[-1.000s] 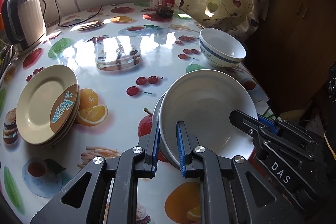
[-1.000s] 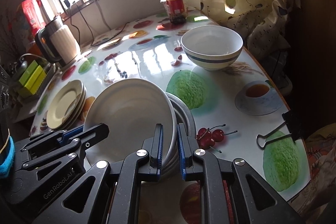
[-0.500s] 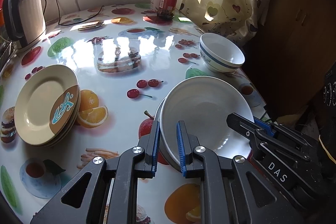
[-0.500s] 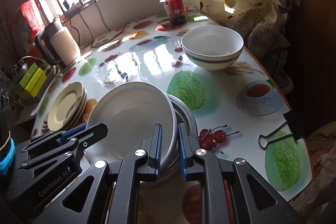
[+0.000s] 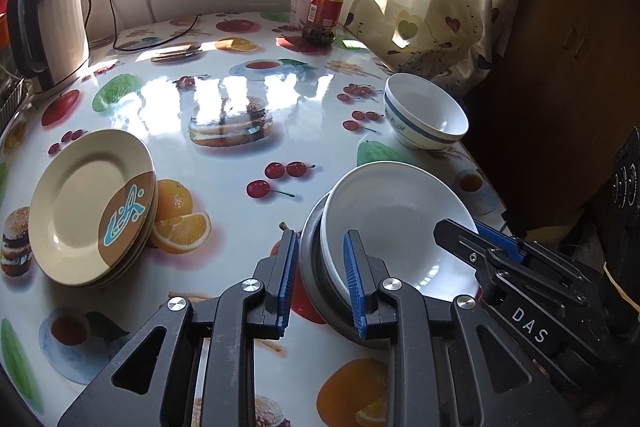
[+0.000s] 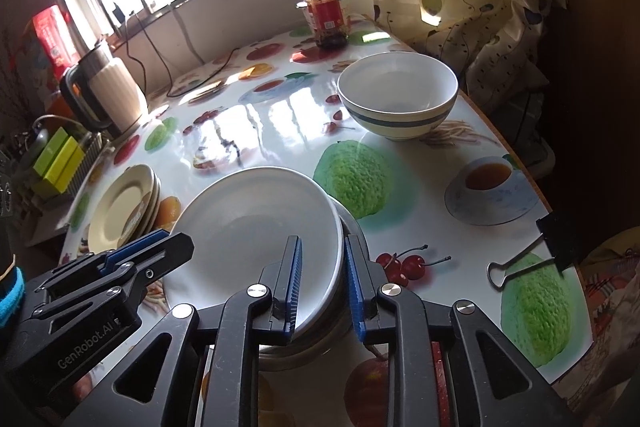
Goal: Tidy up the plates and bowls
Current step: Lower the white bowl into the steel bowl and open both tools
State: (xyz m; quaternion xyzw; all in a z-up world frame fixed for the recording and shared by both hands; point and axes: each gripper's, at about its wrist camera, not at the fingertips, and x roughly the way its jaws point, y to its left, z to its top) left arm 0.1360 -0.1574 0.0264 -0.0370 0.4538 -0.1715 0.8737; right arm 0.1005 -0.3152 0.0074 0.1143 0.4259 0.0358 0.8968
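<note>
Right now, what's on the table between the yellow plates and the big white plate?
Nothing real: between the yellow plates and the white plate lies only bare tablecloth with printed oranges and cherries, clearest in the left wrist view.

Both grippers, left gripper [image 5: 320, 283] and right gripper [image 6: 322, 283], are black with blue bumpy pads [image 5: 353, 279], shiny round screws [image 5: 250, 285] and white letters.
</note>
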